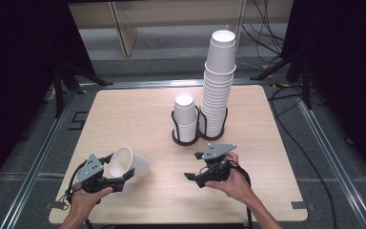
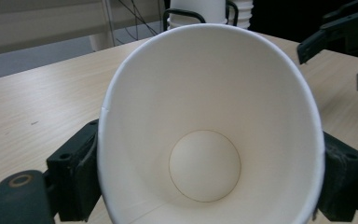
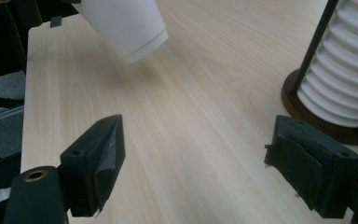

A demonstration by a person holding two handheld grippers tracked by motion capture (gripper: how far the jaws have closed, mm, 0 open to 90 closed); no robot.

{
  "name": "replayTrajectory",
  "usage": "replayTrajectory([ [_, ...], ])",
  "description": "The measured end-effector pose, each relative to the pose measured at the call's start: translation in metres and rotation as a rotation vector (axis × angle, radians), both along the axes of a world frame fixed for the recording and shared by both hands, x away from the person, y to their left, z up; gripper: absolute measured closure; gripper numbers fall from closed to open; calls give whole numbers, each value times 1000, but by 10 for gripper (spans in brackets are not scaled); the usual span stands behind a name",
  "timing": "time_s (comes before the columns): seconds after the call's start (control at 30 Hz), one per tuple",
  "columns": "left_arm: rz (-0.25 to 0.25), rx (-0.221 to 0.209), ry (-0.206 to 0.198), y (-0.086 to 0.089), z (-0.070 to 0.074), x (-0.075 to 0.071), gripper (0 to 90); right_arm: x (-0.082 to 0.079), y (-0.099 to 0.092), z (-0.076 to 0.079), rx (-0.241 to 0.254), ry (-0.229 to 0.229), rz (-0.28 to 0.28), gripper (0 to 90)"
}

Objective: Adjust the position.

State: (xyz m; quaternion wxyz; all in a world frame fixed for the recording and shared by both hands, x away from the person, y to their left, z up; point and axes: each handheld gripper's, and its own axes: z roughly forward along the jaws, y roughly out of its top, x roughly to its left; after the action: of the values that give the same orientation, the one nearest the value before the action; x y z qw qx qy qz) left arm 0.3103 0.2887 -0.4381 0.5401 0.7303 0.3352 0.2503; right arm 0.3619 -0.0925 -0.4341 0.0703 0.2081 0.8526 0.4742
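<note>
A white paper cup (image 1: 129, 163) lies tilted on its side at the table's front left, with my left gripper (image 1: 120, 167) shut on it. In the left gripper view the cup's mouth (image 2: 209, 116) faces the camera and the two black jaws press on its walls, squeezing the rim into an oval. My right gripper (image 1: 193, 166) stands open to the right of the cup, its jaws pointing left toward it with nothing between them. The right gripper view has the cup's base (image 3: 126, 23) at the top left, well ahead of the right gripper (image 3: 198, 163).
A black wire holder (image 1: 198, 138) at the table's middle carries a short stack of cups (image 1: 186, 119) and a tall stack (image 1: 218, 90). The tall stack (image 3: 345, 70) stands close to the right gripper's right jaw. Bare wooden table (image 1: 138, 109) lies between.
</note>
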Motion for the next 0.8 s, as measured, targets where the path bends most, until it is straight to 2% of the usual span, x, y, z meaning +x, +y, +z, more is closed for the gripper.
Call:
replayTrajectory([
  [0.07,27,18,24,2,1,-1,136,-2,-3,-1,-1,8,-5,191],
  [0.1,28,25,29,3,1,0,136,-2,-4,-2,-8,-8,-5,191],
  [0.17,32,14,31,3,0,1,136,-3,-6,-2,-7,-11,-10,191],
  [0.2,27,9,30,3,0,2,135,-4,-6,-2,-3,3,-12,190],
  [0.33,28,20,38,4,1,2,135,-6,-4,-2,-8,-3,-1,189],
  [0.57,56,63,59,4,2,7,135,-8,-1,-2,-21,-14,14,189],
  [0.6,48,61,52,3,1,9,135,-8,-1,-2,-20,-11,14,190],
  [0.63,64,77,65,3,1,8,135,-8,-1,-2,-21,-10,14,190],
  [0.77,86,98,63,0,0,12,135,-8,-2,-2,-22,-7,12,190],
  [0.8,94,116,69,0,1,12,135,-8,-3,-2,-19,-12,9,190],
])
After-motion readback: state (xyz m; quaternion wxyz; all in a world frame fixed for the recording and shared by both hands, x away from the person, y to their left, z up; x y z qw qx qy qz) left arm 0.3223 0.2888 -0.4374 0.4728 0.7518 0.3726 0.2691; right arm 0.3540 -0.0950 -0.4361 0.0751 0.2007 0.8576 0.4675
